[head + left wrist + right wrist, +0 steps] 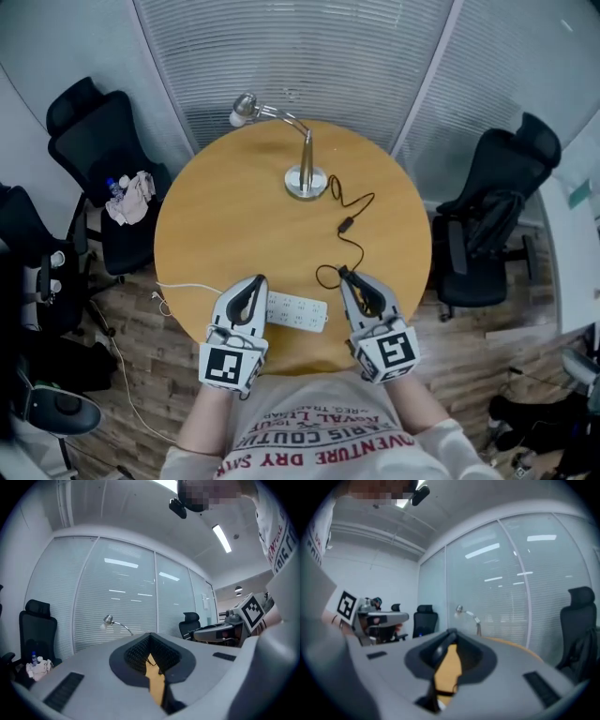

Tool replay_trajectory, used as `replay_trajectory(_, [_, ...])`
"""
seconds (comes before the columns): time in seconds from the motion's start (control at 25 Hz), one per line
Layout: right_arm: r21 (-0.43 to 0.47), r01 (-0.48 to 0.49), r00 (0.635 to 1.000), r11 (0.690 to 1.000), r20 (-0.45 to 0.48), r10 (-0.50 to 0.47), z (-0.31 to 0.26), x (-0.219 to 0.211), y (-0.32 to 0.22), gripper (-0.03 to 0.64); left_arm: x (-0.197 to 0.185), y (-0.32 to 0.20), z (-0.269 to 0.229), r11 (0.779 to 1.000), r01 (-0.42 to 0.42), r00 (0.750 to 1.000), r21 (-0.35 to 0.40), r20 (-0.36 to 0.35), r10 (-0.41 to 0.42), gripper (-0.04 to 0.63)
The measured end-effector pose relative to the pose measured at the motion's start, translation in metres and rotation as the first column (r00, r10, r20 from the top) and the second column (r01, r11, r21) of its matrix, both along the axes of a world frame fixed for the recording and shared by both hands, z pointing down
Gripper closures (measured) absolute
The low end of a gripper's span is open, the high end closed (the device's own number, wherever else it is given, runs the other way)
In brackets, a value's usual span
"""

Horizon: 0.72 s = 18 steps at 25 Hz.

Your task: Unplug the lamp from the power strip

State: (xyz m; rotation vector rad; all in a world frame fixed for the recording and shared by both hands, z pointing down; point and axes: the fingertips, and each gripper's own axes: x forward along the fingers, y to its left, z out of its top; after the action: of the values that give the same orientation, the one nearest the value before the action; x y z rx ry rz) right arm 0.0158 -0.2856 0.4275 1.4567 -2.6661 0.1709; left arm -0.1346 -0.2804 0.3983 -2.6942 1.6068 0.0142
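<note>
The silver gooseneck lamp stands at the far side of the round wooden table. Its black cord runs toward me, loops, and ends at the tips of my right gripper. That gripper looks shut on the plug; in the right gripper view a dark piece sits between the jaws of the right gripper. The white power strip lies at the near edge between both grippers, with no plug showing in it. My left gripper is shut beside the strip's left end and holds nothing.
Black office chairs stand at the left and right of the table; the left one carries cloth and a bottle. The strip's white cable hangs off the table's left edge. A glass wall with blinds is behind the table.
</note>
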Motion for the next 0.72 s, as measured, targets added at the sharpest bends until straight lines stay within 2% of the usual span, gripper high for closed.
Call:
replay_trajectory(0.12, [0.027,-0.015,0.998,1.000,0.057,0.013,-0.009,0.006,0.002,0.545,-0.011,0.006,-0.011,0.999,0.024,0.999,0.021,-0.035,-0.023,0.568])
replay_trajectory(0.24, [0.035,-0.030,0.996,0.999,0.081,0.028,-0.014,0.010,0.002,0.545,-0.013,0.010,-0.013,0.999,0.026,0.999,0.020,-0.034,-0.026,0.568])
replay_trajectory(0.44, [0.045,-0.044,0.997,0.998,0.064,0.041,-0.016,0.010,0.002,0.545,-0.007,0.010,0.004,0.999,0.012,1.000,-0.037,0.019,-0.011,0.568])
replay_trajectory(0.72, [0.051,-0.026,0.998,0.998,0.050,0.024,-0.017,0.003,0.004,0.545,-0.005,0.011,0.003,0.999,0.006,1.000,-0.040,0.014,-0.006,0.568])
